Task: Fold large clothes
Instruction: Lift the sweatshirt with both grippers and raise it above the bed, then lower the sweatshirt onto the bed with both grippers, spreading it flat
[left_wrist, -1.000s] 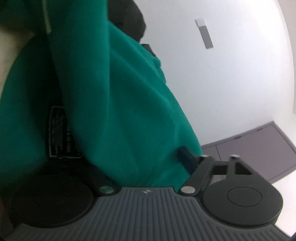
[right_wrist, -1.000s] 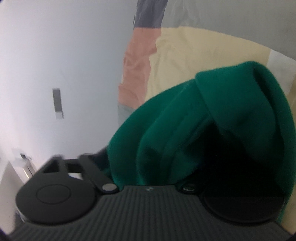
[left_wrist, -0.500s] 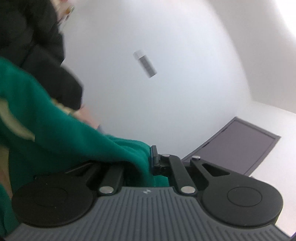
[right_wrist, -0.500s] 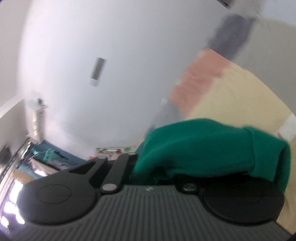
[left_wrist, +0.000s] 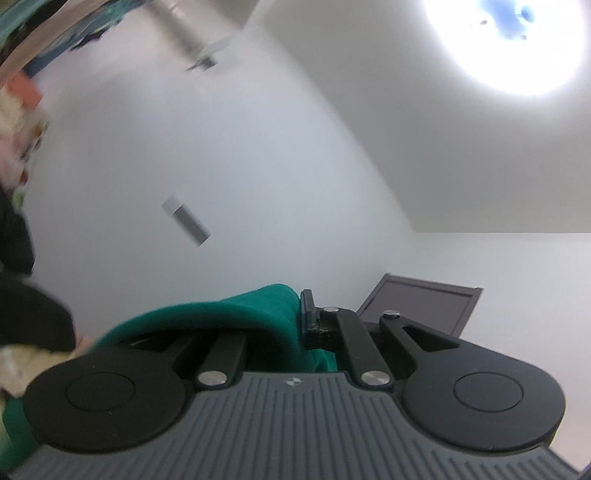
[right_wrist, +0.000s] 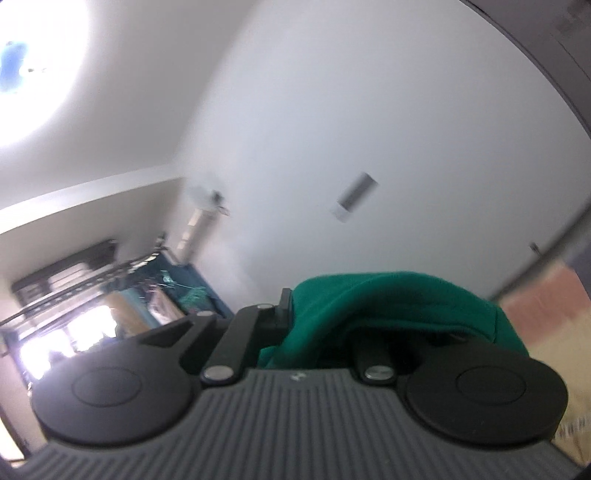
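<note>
A green fleece garment (left_wrist: 236, 314) hangs from both grippers, which are lifted high and point at the wall and ceiling. In the left wrist view my left gripper (left_wrist: 298, 314) is shut on a fold of it. The cloth drapes over the left finger and falls away to the lower left. In the right wrist view the same green garment (right_wrist: 388, 295) is pinched in my right gripper (right_wrist: 291, 314). There it covers the right finger and drops off to the right. Most of the garment is below both views.
A white wall with a small grey fixture (left_wrist: 186, 220) fills both views, under a bright ceiling light (left_wrist: 509, 40). A dark grey panel (left_wrist: 421, 306) is low on the right. A dark sleeve (left_wrist: 22, 306) is at the left. Cluttered shelves (right_wrist: 110, 291) and a cream and peach cover (right_wrist: 546, 306) show in the right wrist view.
Both grippers went from open around the green cloth to shut on it. Both then rose and rolled, so the views swung from the bed and garment to the wall and ceiling.
</note>
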